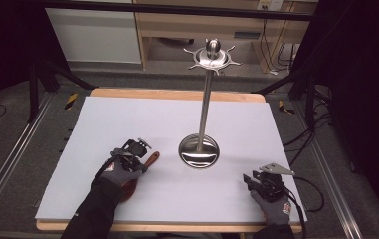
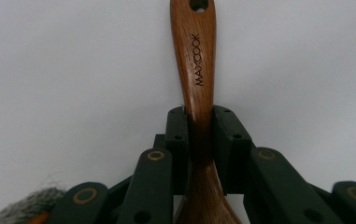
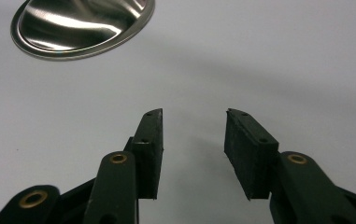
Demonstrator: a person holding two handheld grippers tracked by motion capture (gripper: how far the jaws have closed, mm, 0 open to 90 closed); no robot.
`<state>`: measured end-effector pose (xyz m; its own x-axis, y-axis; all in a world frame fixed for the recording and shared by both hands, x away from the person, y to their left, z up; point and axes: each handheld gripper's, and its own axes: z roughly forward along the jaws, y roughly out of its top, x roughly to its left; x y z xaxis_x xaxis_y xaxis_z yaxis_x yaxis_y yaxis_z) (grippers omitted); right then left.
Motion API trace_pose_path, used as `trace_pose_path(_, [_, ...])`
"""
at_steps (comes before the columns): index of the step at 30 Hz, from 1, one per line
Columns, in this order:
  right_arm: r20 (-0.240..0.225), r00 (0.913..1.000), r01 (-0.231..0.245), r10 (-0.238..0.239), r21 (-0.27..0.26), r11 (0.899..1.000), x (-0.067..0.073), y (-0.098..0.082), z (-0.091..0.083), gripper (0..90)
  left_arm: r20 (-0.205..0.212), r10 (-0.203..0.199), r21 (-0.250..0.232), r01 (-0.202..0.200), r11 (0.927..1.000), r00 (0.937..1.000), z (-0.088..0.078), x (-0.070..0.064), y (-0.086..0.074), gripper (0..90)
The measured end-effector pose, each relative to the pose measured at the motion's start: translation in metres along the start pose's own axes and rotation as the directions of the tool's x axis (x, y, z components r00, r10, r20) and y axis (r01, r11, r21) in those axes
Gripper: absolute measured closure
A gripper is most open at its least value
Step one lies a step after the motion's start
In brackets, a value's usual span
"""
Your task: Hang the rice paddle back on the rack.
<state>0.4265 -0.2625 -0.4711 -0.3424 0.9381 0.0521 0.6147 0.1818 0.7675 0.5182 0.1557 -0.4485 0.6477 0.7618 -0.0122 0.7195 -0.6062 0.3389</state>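
Wooden spoon (image 2: 195, 70) is clamped between the jaws of the left gripper (image 2: 199, 122), the pads pressed on the narrow part of its handle. In the high view the spoon (image 1: 149, 160) is seen low over the white sheet (image 1: 127, 124) at the left front of the table (image 1: 177, 93), its handle end pointed toward the metal stand (image 1: 204, 114). Right gripper (image 1: 256, 181) is held near the front right corner, well apart from the stand's round base (image 3: 80, 25); its jaws are parted with nothing between them. Wide bare sheet is noted behind both grippers and between them.
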Motion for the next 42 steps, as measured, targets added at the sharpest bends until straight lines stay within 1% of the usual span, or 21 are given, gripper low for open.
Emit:
trace_pose_path(4, [-0.001, 1.0000, 0.000, 0.000, 0.006, 1.000, 0.001, 0.000, 0.001, 57.8, 0.011, -0.005, 0.000, 0.005, 1.0000, 0.9999, 0.000, 0.001, 0.000, 76.4])
trace_pose_path(5, [-0.001, 1.0000, 0.001, -0.001, 0.006, 1.000, 0.001, 0.000, 0.001, 57.8, 0.009, 0.003, 0.016, -0.003, 0.9999, 1.0000, 0.000, 0.001, 0.002, 76.6])
trace_pose_path(6, [-0.001, 1.0000, 0.001, -0.001, 0.006, 1.000, 0.001, 0.000, 0.001, 57.8, 0.009, 0.003, 0.016, -0.003, 0.9999, 1.0000, 0.000, 0.001, 0.002, 76.7])
trace_pose_path(7, [-0.004, 1.0000, 0.001, -0.001, 0.008, 1.000, 0.000, 0.000, 0.001, 58.0, -0.003, 0.012, 0.030, -0.012, 0.9995, 0.9999, 0.000, 0.000, 0.004, 76.8])
trace_pose_path(8, [-0.004, 1.0000, 0.001, -0.001, 0.008, 1.000, 0.000, 0.000, 0.001, 58.0, -0.003, 0.012, 0.030, -0.012, 0.9995, 0.9999, 0.000, 0.000, 0.004, 76.9])
trace_pose_path(9, [-0.005, 1.0000, 0.001, -0.001, 0.010, 1.000, 0.000, 0.000, 0.001, 58.2, -0.002, 0.009, 0.040, -0.009, 0.9991, 1.0000, 0.000, -0.001, 0.005, 77.0])
trace_pose_path(16, [-0.007, 1.0000, 0.004, -0.004, 0.009, 1.000, -0.001, 0.000, 0.001, 58.8, -0.010, 0.020, 0.043, -0.019, 0.9989, 0.9998, 0.000, -0.002, 0.006, 77.3])
trace_pose_path(20, [-0.006, 1.0000, 0.000, 0.000, 0.011, 1.000, -0.001, 0.000, 0.001, 58.9, -0.009, 0.015, 0.043, -0.014, 0.9990, 0.9999, 0.000, -0.002, 0.006, 77.4])
trace_pose_path(21, [-0.008, 1.0000, 0.003, -0.003, 0.010, 1.000, -0.001, 0.000, 0.001, 59.0, -0.009, 0.024, 0.045, -0.024, 0.9987, 0.9997, 0.000, -0.001, 0.006, 77.4])
trace_pose_path(24, [-0.008, 1.0000, 0.000, 0.001, 0.009, 1.000, -0.001, 0.000, 0.001, 59.1, -0.006, 0.024, 0.039, -0.023, 0.9990, 0.9997, 0.000, -0.001, 0.006, 77.4])
trace_pose_path(28, [-0.008, 1.0000, -0.004, 0.004, 0.009, 1.000, -0.001, 0.000, 0.001, 59.2, -0.015, 0.028, 0.027, -0.027, 0.9993, 0.9995, -0.001, -0.003, 0.004, 77.5])
trace_pose_path(29, [-0.008, 1.0000, -0.004, 0.004, 0.009, 1.000, -0.001, 0.000, 0.001, 59.2, -0.022, 0.033, 0.020, -0.032, 0.9993, 0.9992, -0.001, -0.003, 0.004, 77.5])
trace_pose_path(30, [-0.008, 1.0000, -0.004, 0.004, 0.009, 1.000, -0.001, 0.000, 0.001, 59.2, -0.018, 0.025, 0.007, -0.025, 0.9997, 0.9995, -0.002, -0.004, 0.003, 77.5])
trace_pose_path(32, [-0.008, 1.0000, -0.002, 0.002, 0.008, 1.000, -0.001, 0.000, 0.001, 59.3, -0.020, 0.027, 0.001, -0.027, 0.9996, 0.9994, -0.003, -0.004, 0.002, 77.5])
trace_pose_path(33, [-0.011, 0.9999, -0.011, 0.011, 0.010, 1.000, -0.001, 0.000, 0.000, 59.2, -0.018, 0.027, -0.010, -0.027, 0.9996, 0.9995, -0.006, -0.004, 0.001, 77.5])
trace_pose_path(35, [-0.008, 1.0000, -0.004, 0.004, 0.008, 1.000, -0.002, 0.000, 0.000, 59.3, -0.019, 0.036, -0.020, -0.037, 0.9991, 0.9992, -0.010, -0.003, 0.000, 77.6])
trace_pose_path(39, [-0.008, 1.0000, -0.005, 0.005, 0.008, 1.000, -0.002, 0.000, 0.000, 59.3, -0.013, 0.028, -0.049, -0.029, 0.9984, 0.9995, -0.015, -0.003, -0.006, 77.6])
trace_pose_path(40, [-0.008, 1.0000, -0.005, 0.005, 0.008, 1.000, -0.002, 0.000, 0.000, 59.3, -0.013, 0.028, -0.049, -0.029, 0.9984, 0.9995, -0.015, -0.003, -0.006, 77.6])
trace_pose_path(41, [-0.009, 0.9999, -0.006, 0.006, 0.009, 1.000, -0.002, 0.000, 0.000, 59.3, -0.014, 0.031, -0.065, -0.031, 0.9974, 0.9994, -0.018, -0.002, -0.009, 77.6])
trace_pose_path(42, [-0.009, 0.9999, -0.006, 0.006, 0.009, 1.000, -0.002, 0.000, 0.000, 59.3, -0.014, 0.031, -0.065, -0.031, 0.9974, 0.9994, -0.018, -0.002, -0.009, 77.6])
